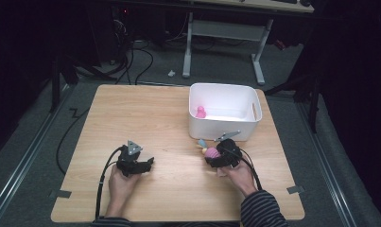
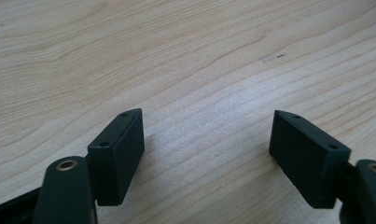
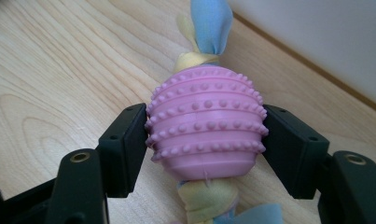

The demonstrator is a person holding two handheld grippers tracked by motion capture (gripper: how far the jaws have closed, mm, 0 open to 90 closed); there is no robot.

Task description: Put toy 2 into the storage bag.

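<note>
A person seated at a wooden desk (image 1: 164, 118) is working two hand-held tools. The right tool (image 3: 205, 133) is gripping a pink studded rubber toy (image 3: 206, 128), both pads pressing against its ribbed sides; knotted strips of yellow and blue cloth are running through the toy and sticking out at its 12 o'clock and 6 o'clock ends in the right gripper view. In the high view, the right tool (image 1: 215, 154) and the toy (image 1: 212, 152) are sitting at about 4 o'clock on the desk, just in front of a white bin (image 1: 224, 126), with the toy's cloth tail (image 1: 202, 143) pointing toward the bin's near wall. Whether the toy is resting on the desk or hanging just above it cannot be told.

The left tool (image 2: 206, 135) is standing wide open, holding nothing, its two black pads hovering close over bare wood grain. In the high view, the left tool (image 1: 148, 163) is lying at about 7 o'clock on the desk, well apart from the right one.

Inside the bin, a small pink object (image 1: 200, 112) is lying against the left-hand wall; its shape is too small to make out.
</note>
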